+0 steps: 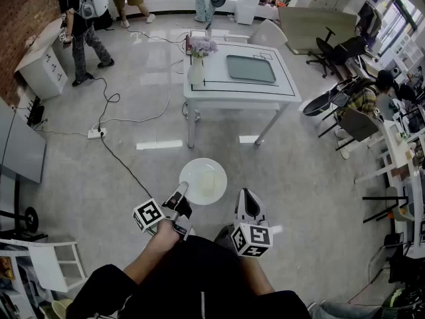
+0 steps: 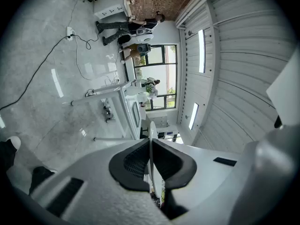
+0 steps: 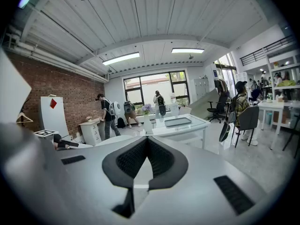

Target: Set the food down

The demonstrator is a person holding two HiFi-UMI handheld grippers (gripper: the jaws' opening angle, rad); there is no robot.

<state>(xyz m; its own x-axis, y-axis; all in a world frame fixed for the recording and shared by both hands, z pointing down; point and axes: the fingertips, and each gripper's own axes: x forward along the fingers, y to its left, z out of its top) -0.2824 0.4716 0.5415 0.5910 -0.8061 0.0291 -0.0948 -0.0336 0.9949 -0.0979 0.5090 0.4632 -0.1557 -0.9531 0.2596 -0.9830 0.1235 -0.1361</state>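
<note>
Plate (image 1: 203, 178) pinched at its rim by left tool (image 1: 182, 189), right tool (image 1: 246, 194) closed empty, floor (image 1: 133, 178) open ahead.

An open-plan office: swivel chairs (image 1: 330, 45) upper right, a white bench (image 1: 214, 72) top centre, and a brick wall (image 1: 16, 12) upper left.

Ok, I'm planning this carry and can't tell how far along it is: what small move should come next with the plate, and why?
Probably a step forward toward the white table, with the plate kept level. The left gripper is shut on the plate's rim, above the floor, and the table stands some way ahead. The right gripper is shut and empty.
</note>
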